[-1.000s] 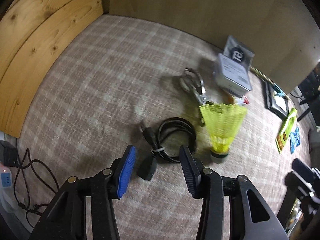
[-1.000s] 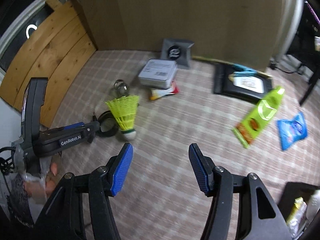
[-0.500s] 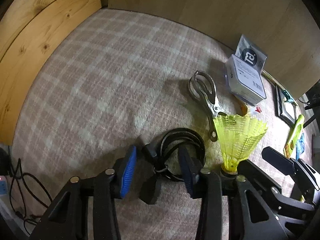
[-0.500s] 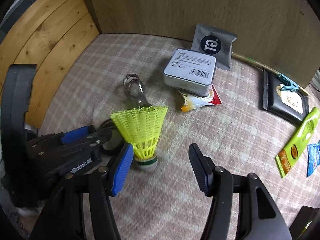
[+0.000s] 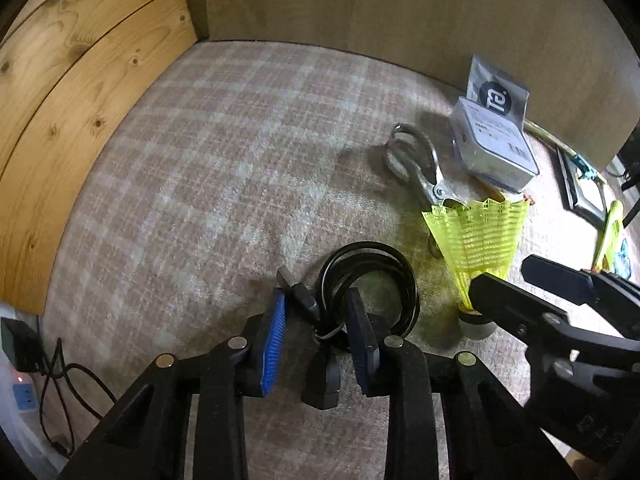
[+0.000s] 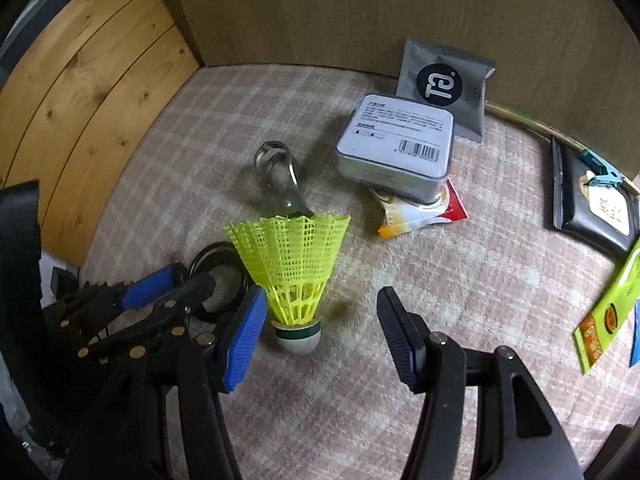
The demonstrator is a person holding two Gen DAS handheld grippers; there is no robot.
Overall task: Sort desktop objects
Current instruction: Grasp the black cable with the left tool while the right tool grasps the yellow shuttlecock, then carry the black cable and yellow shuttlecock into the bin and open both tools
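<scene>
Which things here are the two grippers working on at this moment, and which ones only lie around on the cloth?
In hand:
- coiled black cable, between the closing left gripper
- yellow shuttlecock, between the open right gripper

Lying about:
- metal clip
- grey tin
- grey sachet
- green packet
- black pouch

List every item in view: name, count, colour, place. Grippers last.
coiled cable: 1, black, near edge of the checked cloth, between the left gripper's pads
shuttlecock: 1, yellow, upright on its white cork, right of the cable
metal clip: 1, silver, behind the shuttlecock
tin box: 1, grey, atop a red-and-white sachet
grey pouch: 1, leaning on the back wall
black wallet: 1, far right
green packet: 1, right edge
left gripper: black with blue pads, jaws just been closing around the cable
right gripper: open, straddling the shuttlecock's base
</scene>
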